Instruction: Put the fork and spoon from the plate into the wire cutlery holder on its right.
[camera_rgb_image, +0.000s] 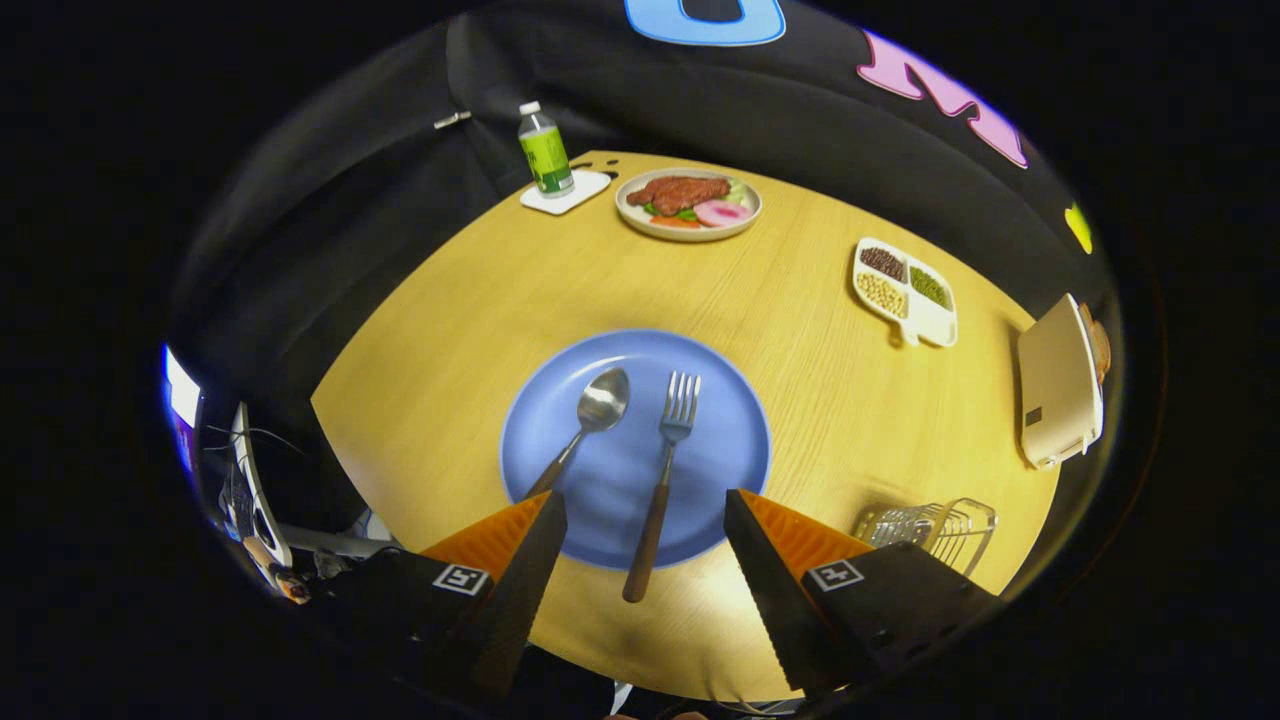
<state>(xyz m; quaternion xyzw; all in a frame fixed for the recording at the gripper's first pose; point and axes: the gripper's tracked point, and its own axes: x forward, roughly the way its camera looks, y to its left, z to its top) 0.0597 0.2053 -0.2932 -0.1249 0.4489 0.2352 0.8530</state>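
A blue plate (720, 440) lies on the wooden table just ahead of my fingers. On it rest a spoon (592, 420), at the left, and a fork (665, 470), at the right, both with brown wooden handles. The fork's handle runs off the plate's near rim and lies between my two fingers. The spoon's handle ends by the left finger's tip. My gripper (645, 510) hovers above them, open, holding nothing. The wire cutlery holder (935, 530) stands to the right of the plate, partly hidden behind the right finger.
Far across the table are a green bottle (545, 150) on a white coaster, a plate of food (688, 203) and a divided white dish of beans (905, 290). A cream toaster (1060, 395) stands at the right edge, beyond the holder.
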